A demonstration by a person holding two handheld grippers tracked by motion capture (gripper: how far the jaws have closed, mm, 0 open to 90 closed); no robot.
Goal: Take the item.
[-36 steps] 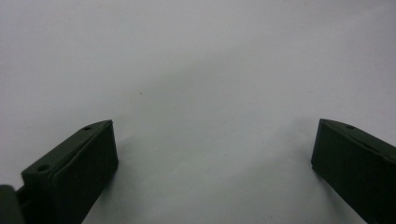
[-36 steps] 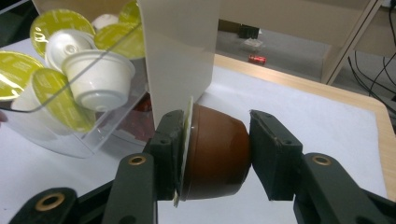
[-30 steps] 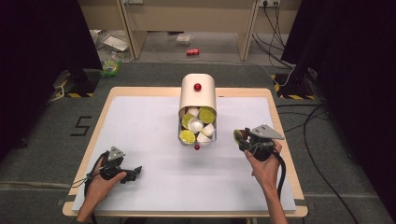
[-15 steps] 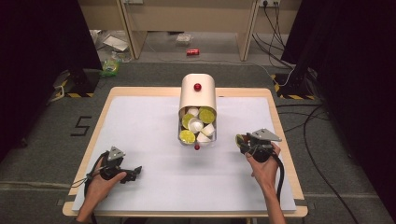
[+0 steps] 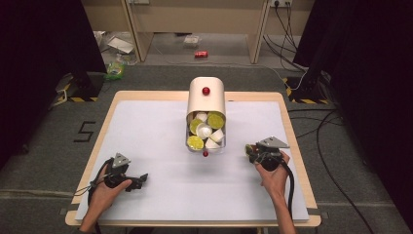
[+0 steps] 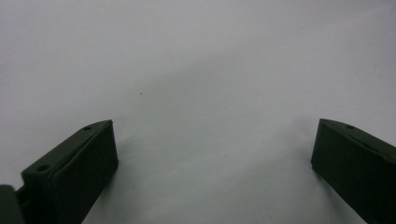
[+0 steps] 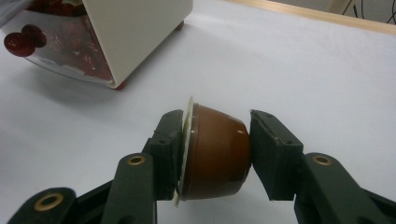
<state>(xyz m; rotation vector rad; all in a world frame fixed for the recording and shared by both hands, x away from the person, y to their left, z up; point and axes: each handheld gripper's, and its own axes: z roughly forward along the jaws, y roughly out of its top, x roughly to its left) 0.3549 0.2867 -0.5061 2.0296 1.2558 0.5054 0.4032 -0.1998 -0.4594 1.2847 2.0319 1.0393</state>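
White surface [image 5: 156, 126], grey carpet, dark curtains; right tool [image 7: 215, 140] pinches brown cup [image 7: 217, 151] sideways, right of the bin [image 5: 206, 109]; left tool [image 6: 212, 158] spread.

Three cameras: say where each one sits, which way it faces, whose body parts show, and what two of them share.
High view: above the person's side, looking forward and down at the table; both forearms, left tongs, right tongs.
Left gripper view: on the left tongs, facing bare tabletop between its open jaws.
Right gripper view: on the right tongs, jaws clamped on a brown capsule.
Shared: high and right gripper views both show the cream container.
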